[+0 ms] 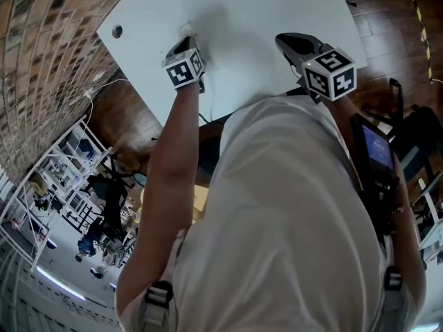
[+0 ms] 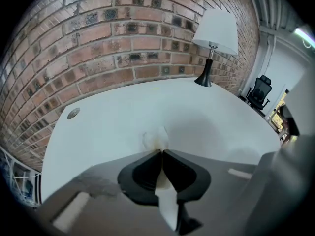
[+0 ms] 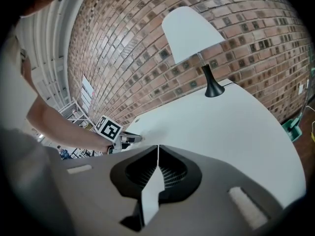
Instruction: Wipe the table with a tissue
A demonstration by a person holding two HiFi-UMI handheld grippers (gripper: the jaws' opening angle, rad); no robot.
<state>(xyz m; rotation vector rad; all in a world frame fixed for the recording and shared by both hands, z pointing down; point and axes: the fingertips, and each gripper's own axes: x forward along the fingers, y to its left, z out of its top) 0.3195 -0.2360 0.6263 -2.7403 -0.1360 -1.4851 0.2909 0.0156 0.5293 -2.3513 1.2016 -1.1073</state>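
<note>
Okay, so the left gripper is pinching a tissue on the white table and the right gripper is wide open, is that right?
Not quite: the right gripper is shut, jaws together on nothing, as the right gripper view shows. The left gripper does pinch the tissue on the white table.

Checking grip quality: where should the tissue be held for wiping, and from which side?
Grip the tissue by its bunched top, from above, as the left gripper does now: jaws shut on it, with the crumpled end poking past the tips onto the table as a wiping pad.
</note>
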